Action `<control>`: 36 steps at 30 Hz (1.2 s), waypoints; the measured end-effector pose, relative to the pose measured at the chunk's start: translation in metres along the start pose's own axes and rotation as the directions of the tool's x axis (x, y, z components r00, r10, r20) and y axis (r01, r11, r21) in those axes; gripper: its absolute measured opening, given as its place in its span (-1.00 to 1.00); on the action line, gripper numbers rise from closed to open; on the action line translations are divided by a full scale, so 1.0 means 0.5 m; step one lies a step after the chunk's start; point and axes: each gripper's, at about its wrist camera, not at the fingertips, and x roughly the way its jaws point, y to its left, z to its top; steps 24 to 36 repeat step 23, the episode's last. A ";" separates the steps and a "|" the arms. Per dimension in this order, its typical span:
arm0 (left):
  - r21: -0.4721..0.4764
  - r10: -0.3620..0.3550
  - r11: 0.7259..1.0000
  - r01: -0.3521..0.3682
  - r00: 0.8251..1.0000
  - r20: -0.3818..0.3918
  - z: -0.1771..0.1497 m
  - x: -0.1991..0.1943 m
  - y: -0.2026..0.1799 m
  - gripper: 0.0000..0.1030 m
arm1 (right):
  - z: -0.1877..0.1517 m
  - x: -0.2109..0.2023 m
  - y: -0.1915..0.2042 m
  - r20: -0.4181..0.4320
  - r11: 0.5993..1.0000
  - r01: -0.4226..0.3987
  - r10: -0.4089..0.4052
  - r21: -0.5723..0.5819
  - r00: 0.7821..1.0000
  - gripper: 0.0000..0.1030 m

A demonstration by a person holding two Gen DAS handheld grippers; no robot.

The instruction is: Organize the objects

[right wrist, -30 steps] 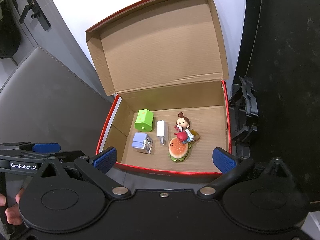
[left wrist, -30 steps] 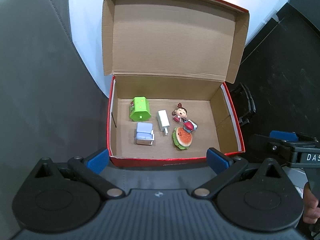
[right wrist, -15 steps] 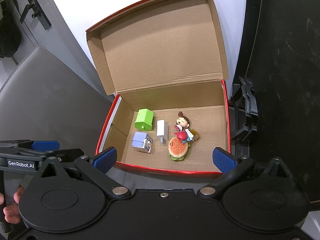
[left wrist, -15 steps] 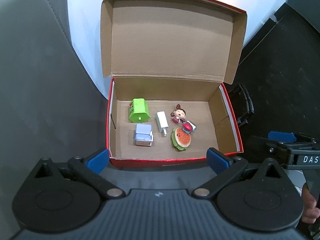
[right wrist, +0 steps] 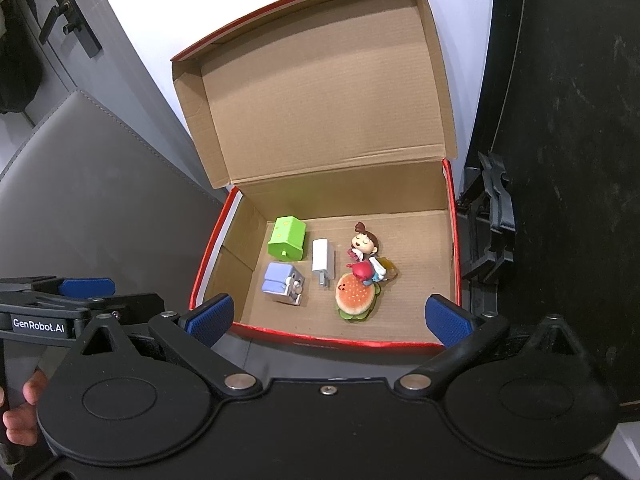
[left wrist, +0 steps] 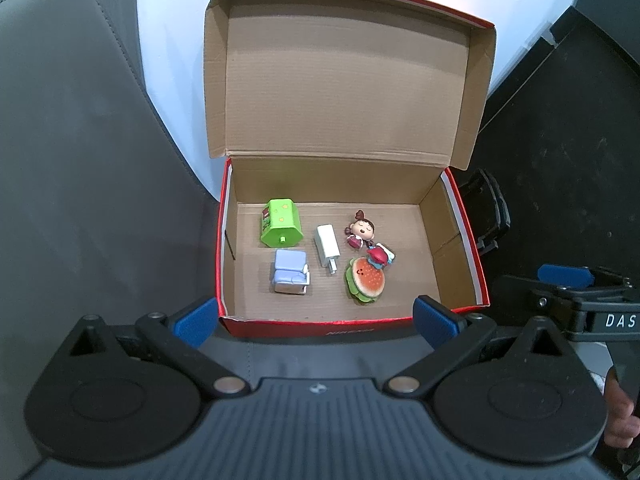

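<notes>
A red cardboard box [left wrist: 352, 322] sits with its lid [left wrist: 344, 92] standing upright at the back, and five small things lie on its brown floor. On the left side a green toy house [left wrist: 280, 222] lies toward the back, and a pale blue toy armchair [left wrist: 291, 272] sits just in front of it. A white charger plug [left wrist: 327, 246] lies in the middle, prongs pointing to the front. To its right a small doll figure [left wrist: 364, 232] with brown hair lies on its back, its feet touching a toy hamburger [left wrist: 365, 280] that rests nearer the front wall.

The left gripper [left wrist: 316, 320] hangs above the box's front edge, its blue fingertips spread wide apart and holding nothing — one tip sits by each front corner. The right gripper [right wrist: 328, 316] hovers likewise over the front wall, blue tips spread wide, empty. In the right wrist view the left gripper appears at the lower left edge with a hand [right wrist: 20, 404] on its handle. The box rests on a grey padded surface [left wrist: 80, 160], with a black clamp [right wrist: 490, 216] just beside its right wall
</notes>
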 end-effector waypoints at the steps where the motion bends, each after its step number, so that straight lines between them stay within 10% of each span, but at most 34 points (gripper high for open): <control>1: -0.001 0.000 1.000 0.000 1.000 0.000 0.000 0.001 0.000 0.99 | 0.000 0.000 0.000 0.000 1.000 0.000 0.000 0.000 1.000 1.00; 36: 0.009 -0.013 1.000 0.013 1.000 -0.014 -0.008 0.019 -0.006 0.99 | -0.002 0.005 -0.003 -0.011 1.000 0.006 -0.006 -0.001 1.000 1.00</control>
